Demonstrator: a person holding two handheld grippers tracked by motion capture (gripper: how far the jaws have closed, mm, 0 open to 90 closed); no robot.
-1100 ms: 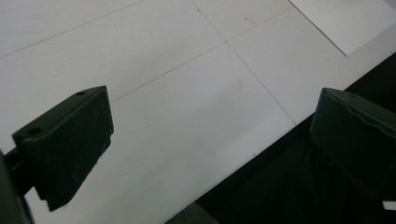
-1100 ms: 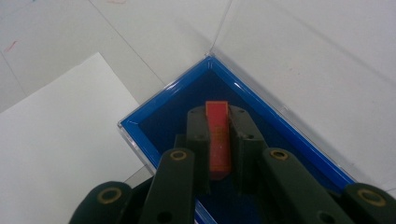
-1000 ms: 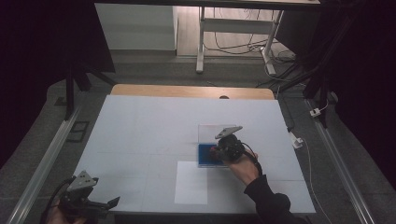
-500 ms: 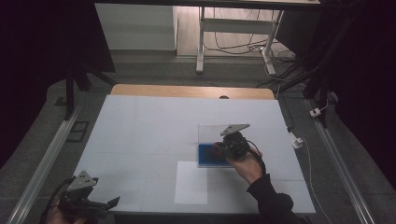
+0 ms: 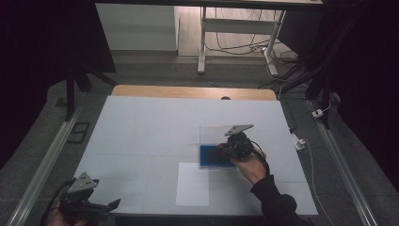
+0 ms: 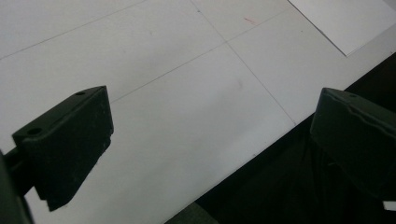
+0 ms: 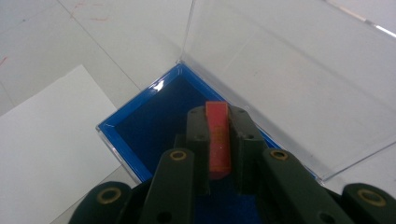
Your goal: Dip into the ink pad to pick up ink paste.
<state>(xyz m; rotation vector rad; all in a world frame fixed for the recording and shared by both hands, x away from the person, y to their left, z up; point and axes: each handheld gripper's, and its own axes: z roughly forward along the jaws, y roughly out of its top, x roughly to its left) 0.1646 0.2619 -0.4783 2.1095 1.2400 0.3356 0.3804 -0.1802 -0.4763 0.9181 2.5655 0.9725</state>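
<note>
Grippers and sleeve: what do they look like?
Both the left gripper and the right gripper are black with two blocky jaws. Each carries a grey three-cornered plate on top. The right gripper's linkage has brass-coloured rivets. A black cable loops at the wrist. The sleeve is dark.

No writing, label, brand or number could be read anywhere. The bench (image 5: 141, 136) was blank, the white sheet (image 5: 193, 184) bore nothing, and the red piece (image 7: 218, 140) carried no legible mark.
</note>
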